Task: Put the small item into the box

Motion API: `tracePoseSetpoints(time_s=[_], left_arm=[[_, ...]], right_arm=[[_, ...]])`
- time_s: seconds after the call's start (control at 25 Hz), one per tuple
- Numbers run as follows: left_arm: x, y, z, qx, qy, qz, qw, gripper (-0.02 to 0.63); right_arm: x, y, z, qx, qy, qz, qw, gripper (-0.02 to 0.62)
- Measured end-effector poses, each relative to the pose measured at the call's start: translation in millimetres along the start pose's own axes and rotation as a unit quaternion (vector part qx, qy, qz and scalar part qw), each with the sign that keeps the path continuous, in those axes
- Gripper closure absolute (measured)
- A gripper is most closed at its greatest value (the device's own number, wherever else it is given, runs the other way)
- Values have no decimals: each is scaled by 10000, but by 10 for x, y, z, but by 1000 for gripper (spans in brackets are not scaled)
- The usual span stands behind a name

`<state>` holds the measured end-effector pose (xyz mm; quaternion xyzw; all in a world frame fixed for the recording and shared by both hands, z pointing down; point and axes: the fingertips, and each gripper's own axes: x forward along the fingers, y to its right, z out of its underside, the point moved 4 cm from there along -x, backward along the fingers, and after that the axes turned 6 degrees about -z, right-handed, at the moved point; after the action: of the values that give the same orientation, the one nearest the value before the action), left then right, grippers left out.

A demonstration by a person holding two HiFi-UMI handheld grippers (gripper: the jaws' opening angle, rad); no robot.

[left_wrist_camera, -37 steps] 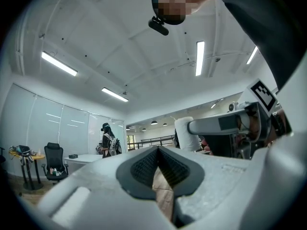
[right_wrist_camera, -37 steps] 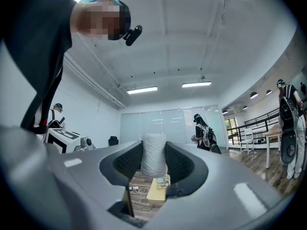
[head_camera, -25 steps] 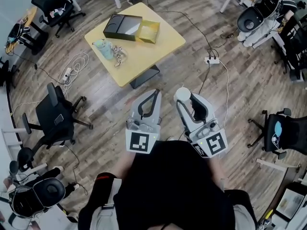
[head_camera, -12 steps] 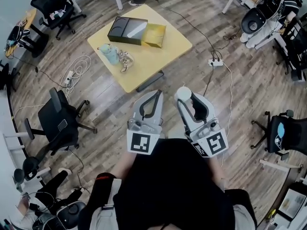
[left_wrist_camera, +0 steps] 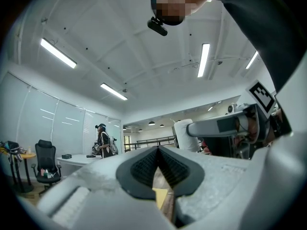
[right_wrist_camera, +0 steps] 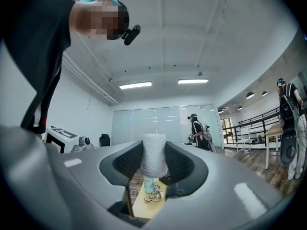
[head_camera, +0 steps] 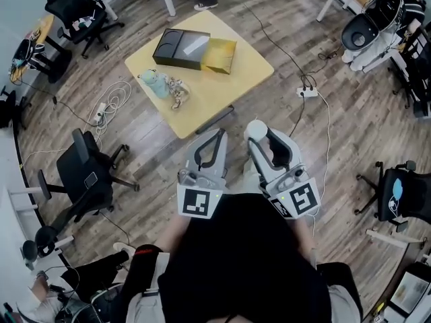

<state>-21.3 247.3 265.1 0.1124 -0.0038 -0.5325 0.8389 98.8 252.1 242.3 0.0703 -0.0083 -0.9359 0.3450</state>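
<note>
Task barely under way: a person is standing well back from the yellow table [head_camera: 229,79]. The right gripper [head_camera: 261,140] is clamping a white wrapped roll [right_wrist_camera: 154,159], while the left gripper [head_camera: 216,136] is pinched together on nothing. The dark box [head_camera: 176,48], seemingly open, is sitting at the table's far edge. Carrying and dropping the roll in are remaining.

Yellow table [head_camera: 232,86], black box [head_camera: 168,50], white roll [head_camera: 256,130]

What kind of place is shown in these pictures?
Probably an open office or lab: wheeled office chairs stand around a yellow table, a power strip with cables lies on the floor, and glass partitions line the far wall.
</note>
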Motion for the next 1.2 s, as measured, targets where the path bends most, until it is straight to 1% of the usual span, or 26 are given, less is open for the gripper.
tracePoseSetpoints(time_s=[0.08,0.24,0.36,0.68,0.8,0.88,1.04,1.2], left_arm=[[100,-10,35,21,-28,-66,10000,604],[359,-19,144,-108,-190,-267,9994,604],[606,-32,140,7,-143,-313,9994,604],[1308,20,206,64,-208,-615,9979,604],[1506,40,269,-71,-380,-821,9959,604],[1633,59,290,-62,-414,-933,9948,604],[1819,154,386,-390,-607,-1280,9891,604],[1929,225,433,-400,-649,-1475,9861,604]], right_arm=[[53,115,12,10,13,-68,10000,439],[167,391,32,45,8,-257,9997,439],[274,642,28,94,-29,-359,9993,439],[485,1411,2,173,-32,-677,9976,439],[536,1657,12,228,-78,-806,9965,439],[551,1810,16,272,-98,-909,9954,439],[534,2102,23,368,-125,-1126,9929,439],[569,2307,76,413,-167,-1279,9908,439]])
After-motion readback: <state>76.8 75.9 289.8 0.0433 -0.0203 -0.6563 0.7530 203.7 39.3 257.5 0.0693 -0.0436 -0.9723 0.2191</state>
